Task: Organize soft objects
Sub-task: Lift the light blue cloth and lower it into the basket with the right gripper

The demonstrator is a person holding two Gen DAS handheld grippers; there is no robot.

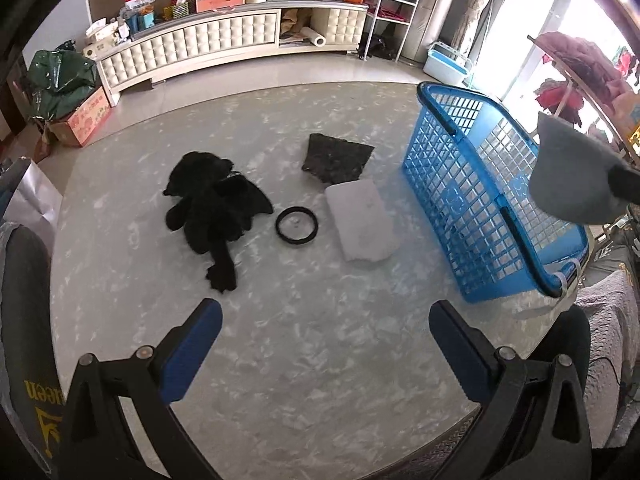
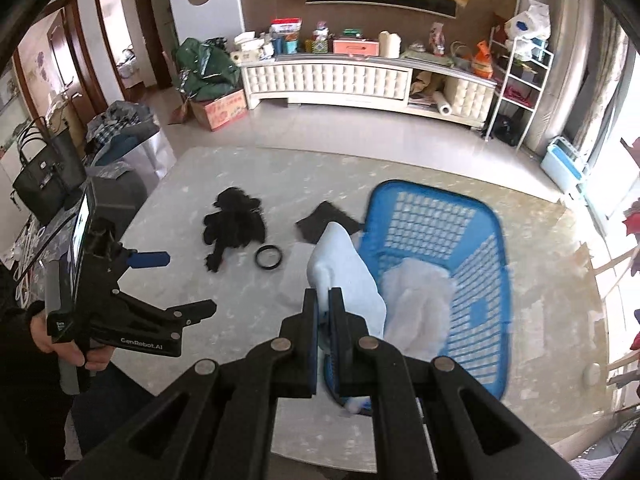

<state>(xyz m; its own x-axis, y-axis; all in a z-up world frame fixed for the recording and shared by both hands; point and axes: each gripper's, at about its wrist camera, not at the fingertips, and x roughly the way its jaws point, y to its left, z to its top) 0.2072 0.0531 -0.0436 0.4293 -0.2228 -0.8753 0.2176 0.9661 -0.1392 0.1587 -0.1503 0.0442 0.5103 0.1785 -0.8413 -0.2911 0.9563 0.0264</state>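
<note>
While I am looking along my left hand-held gripper, its blue-padded jaws are standing wide with nothing between them, hovering over the pale marbled counter. Lying on that counter are a black plush toy with limp wings, a black rubber ring, a dark speckled square of cloth and a folded white cloth, which is just beside the blue plastic lattice basket. At the right edge a grey cloth is hanging in the air, pinched by a dark tip.

Seen from the right wrist, my right hand-held gripper is clamped narrow on a pale blue soft cloth, which is draping down at the basket's near rim. A white fluffy cloth is already lying inside. My left hand is holding the other tool off to the side, clear of the basket.

To do this step well, I judge I should be keeping the cloth high enough that its hem clears the rim, centring it over the open basket, and only then letting the jaws part.
</note>
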